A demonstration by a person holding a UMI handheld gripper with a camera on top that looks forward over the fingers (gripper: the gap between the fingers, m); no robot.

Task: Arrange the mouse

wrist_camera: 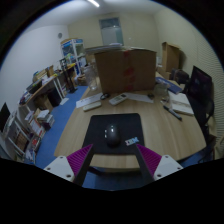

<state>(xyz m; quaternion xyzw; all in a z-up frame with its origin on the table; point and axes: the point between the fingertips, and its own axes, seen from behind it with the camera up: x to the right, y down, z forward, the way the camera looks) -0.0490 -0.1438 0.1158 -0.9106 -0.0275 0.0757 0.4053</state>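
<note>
A black mouse [112, 132] rests on a dark mouse mat [112, 129] on the wooden table [160, 125]. A small white label [131, 142] lies on the mat's near right corner. My gripper [114, 158] hovers above the mat's near edge, with the mouse just ahead of the fingers. The fingers are spread wide, with the magenta pads [81, 156] apart and nothing between them.
A large cardboard box [125, 70] stands at the far side of the table. Papers and a keyboard [92, 100] lie left of the mat, and a notebook [180, 103] lies to the right. A black chair [201, 90] stands at the right. Shelves and clutter [40, 95] line the left wall.
</note>
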